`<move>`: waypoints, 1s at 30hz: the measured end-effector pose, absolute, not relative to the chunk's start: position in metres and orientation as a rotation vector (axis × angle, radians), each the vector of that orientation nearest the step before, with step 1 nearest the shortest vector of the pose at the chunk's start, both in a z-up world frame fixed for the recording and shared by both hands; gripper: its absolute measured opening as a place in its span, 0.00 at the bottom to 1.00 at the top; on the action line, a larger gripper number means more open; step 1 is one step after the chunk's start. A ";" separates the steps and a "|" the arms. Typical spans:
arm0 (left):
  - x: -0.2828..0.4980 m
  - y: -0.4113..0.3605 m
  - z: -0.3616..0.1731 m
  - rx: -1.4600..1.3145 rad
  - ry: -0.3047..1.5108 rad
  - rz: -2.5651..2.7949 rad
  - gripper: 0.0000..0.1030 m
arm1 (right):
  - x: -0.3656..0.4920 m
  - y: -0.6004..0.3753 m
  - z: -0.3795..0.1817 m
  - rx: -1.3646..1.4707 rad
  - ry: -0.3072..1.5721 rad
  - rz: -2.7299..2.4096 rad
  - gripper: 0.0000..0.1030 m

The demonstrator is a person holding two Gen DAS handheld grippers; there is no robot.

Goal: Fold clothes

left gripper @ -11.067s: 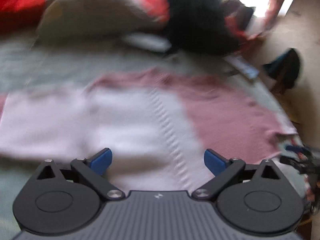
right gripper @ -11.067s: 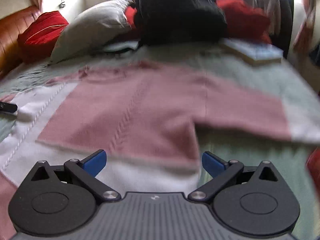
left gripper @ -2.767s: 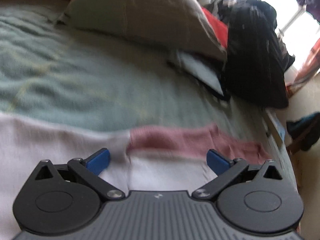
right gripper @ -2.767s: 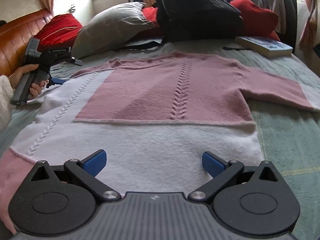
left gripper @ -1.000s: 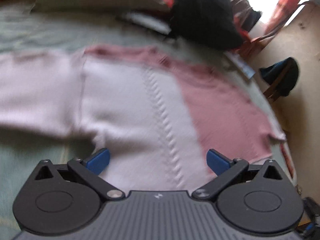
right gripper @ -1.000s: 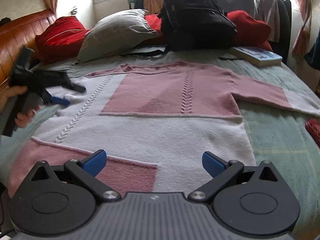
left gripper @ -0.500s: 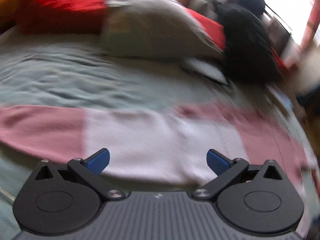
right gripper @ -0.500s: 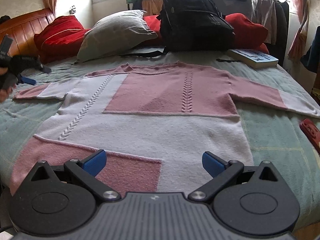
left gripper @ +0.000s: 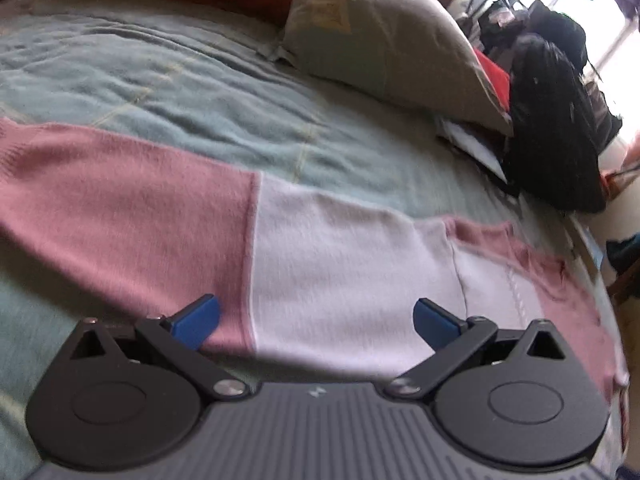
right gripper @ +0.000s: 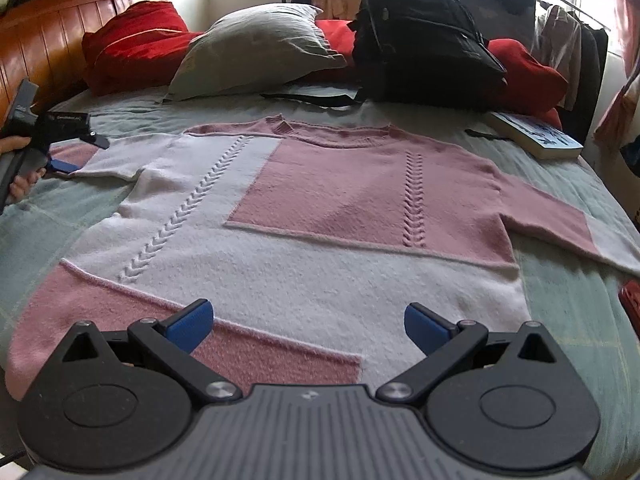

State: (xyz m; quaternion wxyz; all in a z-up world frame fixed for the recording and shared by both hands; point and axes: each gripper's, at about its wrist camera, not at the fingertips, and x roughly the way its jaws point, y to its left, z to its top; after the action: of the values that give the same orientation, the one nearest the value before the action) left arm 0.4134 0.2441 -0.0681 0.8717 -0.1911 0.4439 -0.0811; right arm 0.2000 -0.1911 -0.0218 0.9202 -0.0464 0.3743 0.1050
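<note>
Across the bed, whose pale green blanket covers the mattress, a pink-and-white sweater lies spread flat with its front up, neckline toward the pillows and both sleeves stretched out to the sides. Behind it, a wooden headboard runs along the left, and red cushions, a grey pillow and a black backpack are lined up at the far end; the pillow leans on the cushions and the backpack stands just beside it, with one strap trailing onto the blanket near the sweater's collar. A book rests on the blanket near the right shoulder of the sweater, apart from it. The left sleeve fills the left wrist view, pink toward the cuff and white toward the shoulder. The left tongs hover just above this sleeve at the colour change, blue pads wide apart and gripping nothing; in the right wrist view they appear at the far left, held in a hand beside the sleeve end. The right tongs sit low over the sweater's bottom hem, also released, with the blue fingertips spread over the pink and white panels and holding no cloth. A small red object shows at the right edge; I cannot tell what it is.
</note>
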 end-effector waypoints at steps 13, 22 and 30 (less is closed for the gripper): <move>0.464 0.339 -0.046 -0.564 0.848 -0.074 0.99 | 0.227 -0.181 -0.037 -0.006 0.873 0.250 1.00; 0.476 0.394 -0.072 -0.628 0.814 0.031 0.99 | 0.241 -0.177 -0.037 -0.058 0.881 0.221 1.00; 0.466 0.416 -0.069 -0.565 0.752 0.177 0.99 | 0.244 -0.196 -0.034 -0.041 0.864 0.155 1.00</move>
State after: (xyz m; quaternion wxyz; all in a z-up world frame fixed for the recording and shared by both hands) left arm 0.4655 0.4162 -0.0695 0.8877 -0.2719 0.3616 0.0854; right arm 0.2441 -0.1958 -0.0339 0.9051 -0.0197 0.4181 0.0751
